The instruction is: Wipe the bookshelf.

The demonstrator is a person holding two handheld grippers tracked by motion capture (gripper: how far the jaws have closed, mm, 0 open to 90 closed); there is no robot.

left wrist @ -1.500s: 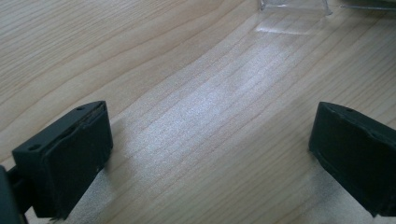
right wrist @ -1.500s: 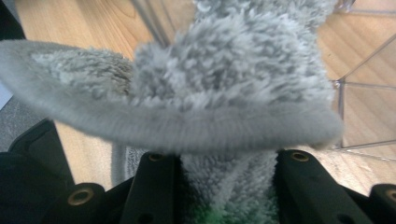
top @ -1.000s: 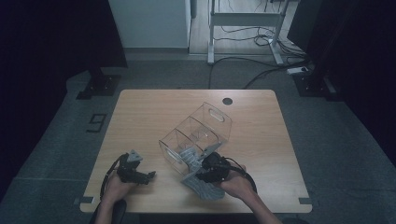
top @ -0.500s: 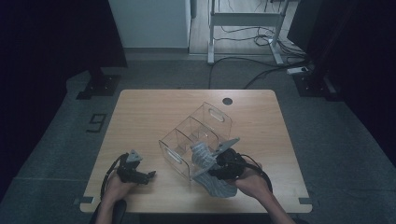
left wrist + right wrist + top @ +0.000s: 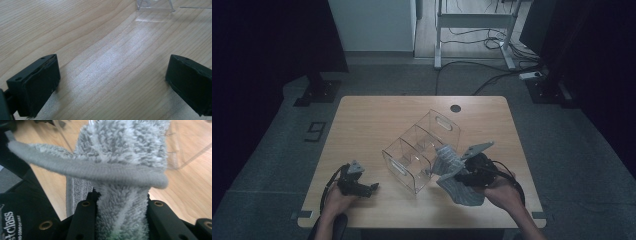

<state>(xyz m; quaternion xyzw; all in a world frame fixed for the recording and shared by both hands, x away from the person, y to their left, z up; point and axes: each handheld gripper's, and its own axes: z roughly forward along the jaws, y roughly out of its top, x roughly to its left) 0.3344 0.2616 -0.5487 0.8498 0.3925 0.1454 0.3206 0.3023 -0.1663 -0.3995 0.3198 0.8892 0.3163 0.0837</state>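
Right hand-held gripper (image 5: 455, 175), clamped on grey microfibre cloth (image 5: 457, 180), has lifted toward clear organiser (image 5: 422, 150); left hand-held gripper (image 5: 371, 188) open, empty; placement likely next

My left gripper (image 5: 371, 187) is black, with a grey three-cornered plate on top and a black cable looping back from it. Its two jaws are blunt black blocks, each with small screw holes in its upper face. My right gripper (image 5: 451, 176) is black too, with brass-ringed screw holes, white lettering, a grey plate and a trailing black cable.
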